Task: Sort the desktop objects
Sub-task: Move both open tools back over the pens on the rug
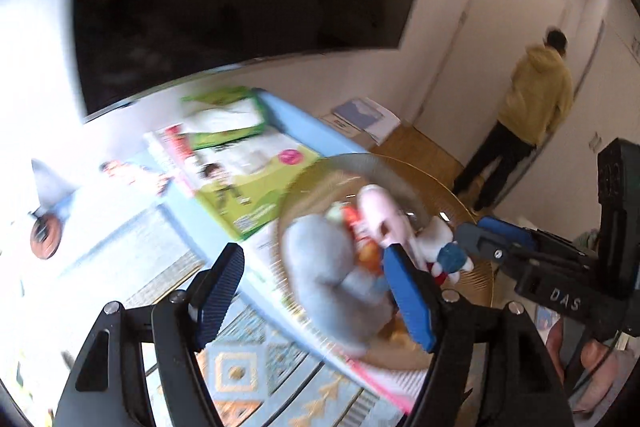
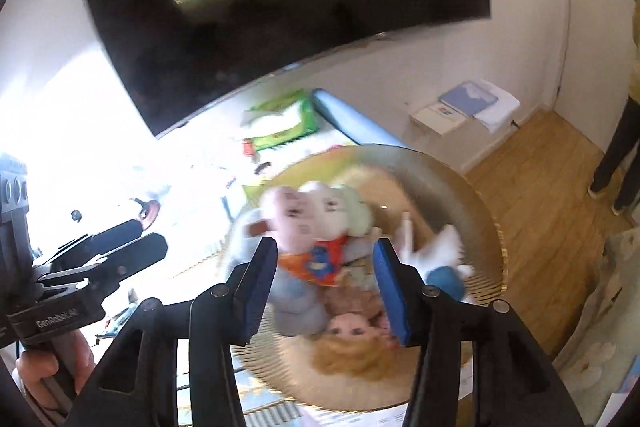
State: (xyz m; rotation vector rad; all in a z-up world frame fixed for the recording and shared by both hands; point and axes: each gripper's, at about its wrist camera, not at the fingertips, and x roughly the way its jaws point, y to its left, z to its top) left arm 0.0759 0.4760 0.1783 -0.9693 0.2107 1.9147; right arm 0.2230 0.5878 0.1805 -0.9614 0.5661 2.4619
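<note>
blur: plush toys (image 2: 316, 243) smeared; books (image 1: 240, 163) unreadable | cut off: person (image 2: 624, 147) at right edge

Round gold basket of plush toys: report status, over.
Left gripper open, right gripper open, both over round gold wire basket. Grey plush toy lies inside. Nothing blocking.

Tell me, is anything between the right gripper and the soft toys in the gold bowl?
Nothing visible. The right gripper is open right above the pile of soft toys in the ribbed gold bowl.
</note>
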